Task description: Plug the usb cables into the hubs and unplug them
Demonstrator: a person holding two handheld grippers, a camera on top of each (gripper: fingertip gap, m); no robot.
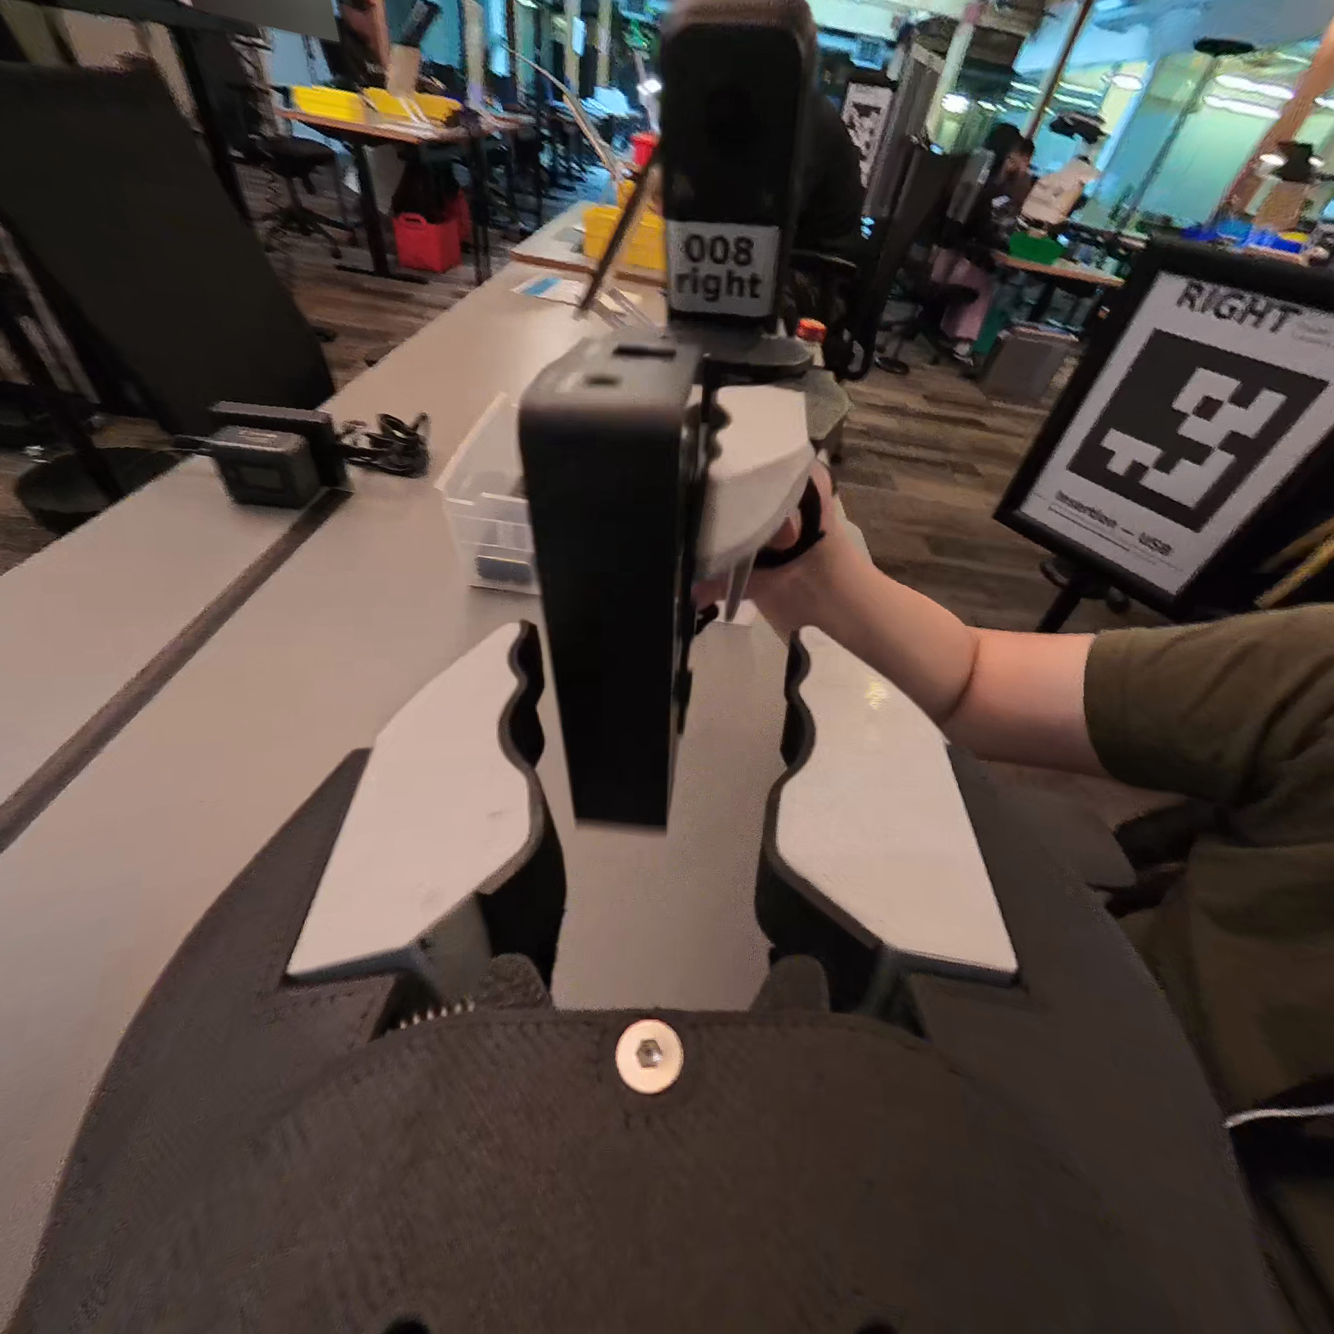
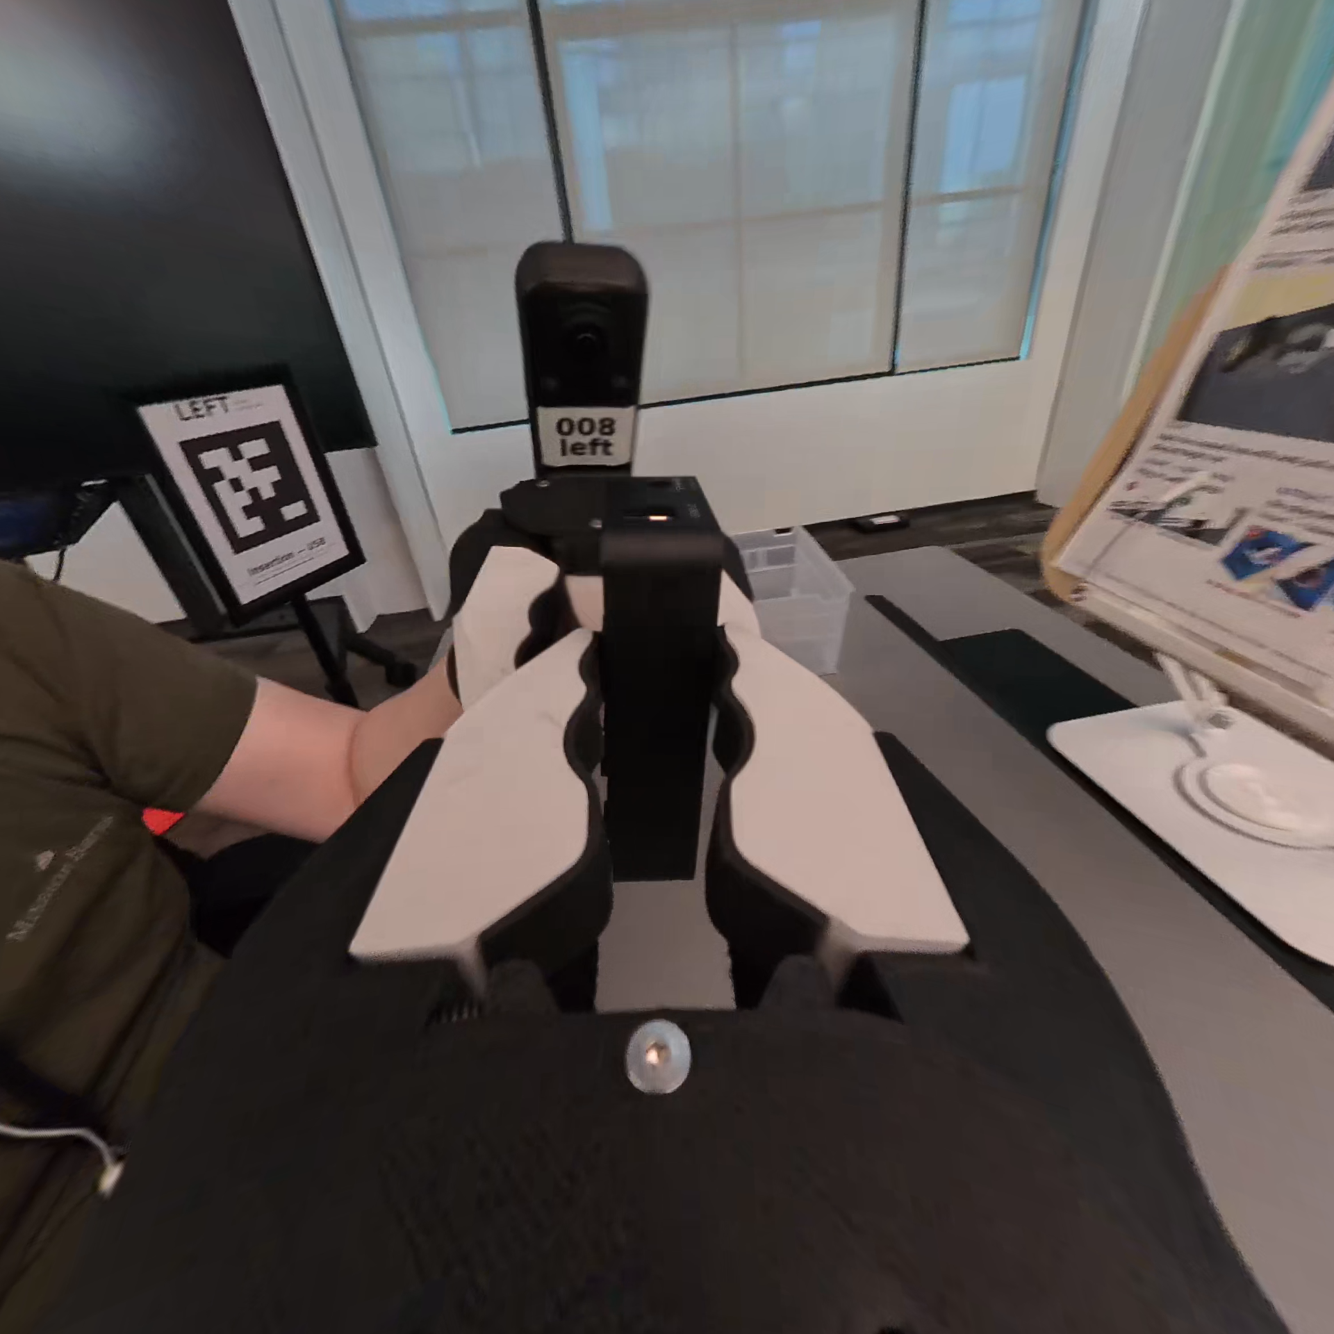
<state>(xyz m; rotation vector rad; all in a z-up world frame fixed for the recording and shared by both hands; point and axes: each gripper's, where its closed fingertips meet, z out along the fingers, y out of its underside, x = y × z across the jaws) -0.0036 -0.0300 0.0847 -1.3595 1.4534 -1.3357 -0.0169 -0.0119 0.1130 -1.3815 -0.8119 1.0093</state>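
A black rectangular hub (image 1: 613,613) with port slots on its top end hangs above the grey table (image 1: 216,722). My right gripper (image 2: 657,671) is shut on the hub (image 2: 657,722), its white fingers (image 2: 505,779) pressed to both sides. In the left wrist view the right gripper (image 1: 751,491) shows behind the hub, held by a hand. My left gripper (image 1: 657,650) faces it, open, with its fingers (image 1: 447,779) either side of the hub; the right finger stands clearly apart. A coil of black cable (image 1: 390,440) lies far back on the table.
A clear plastic box (image 1: 491,498) and a black device (image 1: 274,455) sit on the table behind the hub. Framed marker signs stand on the floor (image 1: 1184,426) (image 2: 253,491). A poster on a white stand (image 2: 1191,794) occupies the table's right side. My left and right fingertips are right by each other.
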